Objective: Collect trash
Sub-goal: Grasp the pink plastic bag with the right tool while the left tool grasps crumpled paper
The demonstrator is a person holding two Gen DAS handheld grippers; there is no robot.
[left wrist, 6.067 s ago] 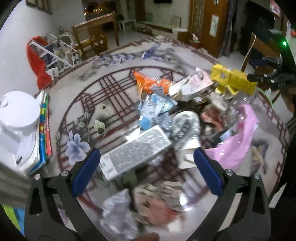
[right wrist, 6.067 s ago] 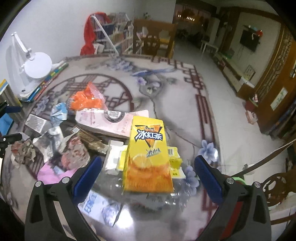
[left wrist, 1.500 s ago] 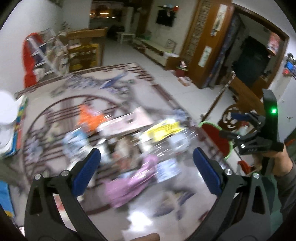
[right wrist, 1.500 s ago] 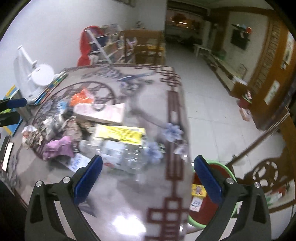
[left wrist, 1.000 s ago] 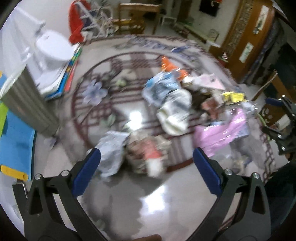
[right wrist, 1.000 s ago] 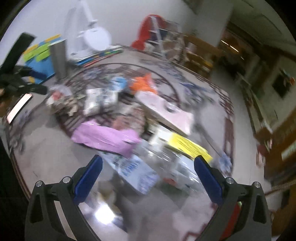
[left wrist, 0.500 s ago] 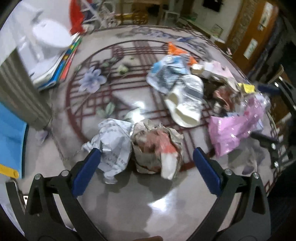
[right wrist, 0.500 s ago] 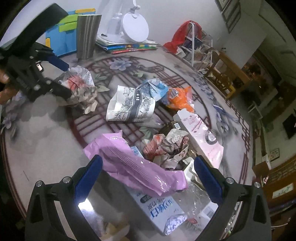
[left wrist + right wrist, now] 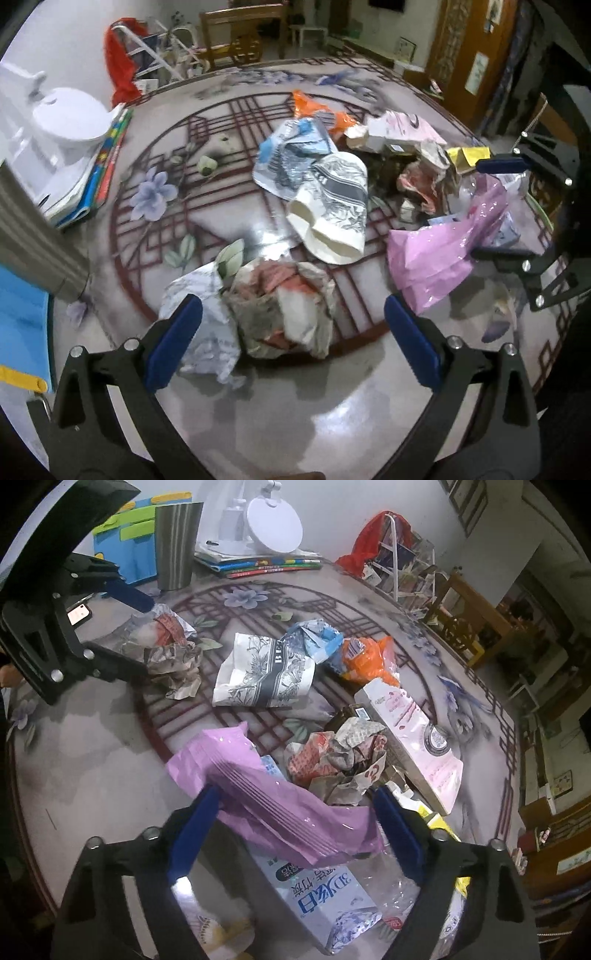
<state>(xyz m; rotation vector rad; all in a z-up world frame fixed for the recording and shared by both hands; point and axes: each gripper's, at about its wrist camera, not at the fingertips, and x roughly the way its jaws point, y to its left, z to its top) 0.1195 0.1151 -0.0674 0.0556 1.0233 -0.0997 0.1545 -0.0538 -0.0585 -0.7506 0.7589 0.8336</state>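
Trash lies in a heap on the patterned round table [image 9: 258,406]. My left gripper [image 9: 293,343] is open, its jaws on either side of a crumpled red-and-grey paper wad [image 9: 282,301], which also shows in the right wrist view [image 9: 166,650]. A crumpled white paper [image 9: 201,321] lies beside it. My right gripper [image 9: 295,830] is open around a pink plastic bag [image 9: 273,801], seen too in the left wrist view [image 9: 447,243]. I cannot tell if the pads touch it.
A white patterned bag [image 9: 264,675], a blue wrapper [image 9: 314,637], an orange wrapper [image 9: 369,659], a pink carton [image 9: 410,723], another paper wad [image 9: 340,757] and a white box [image 9: 321,890] crowd the table. A metal cup [image 9: 175,544], books [image 9: 258,563] and a white lamp [image 9: 273,524] stand at its edge.
Both grippers have come down closer to the table. The left now straddles the red-and-grey wad, and the right now straddles the pink bag.
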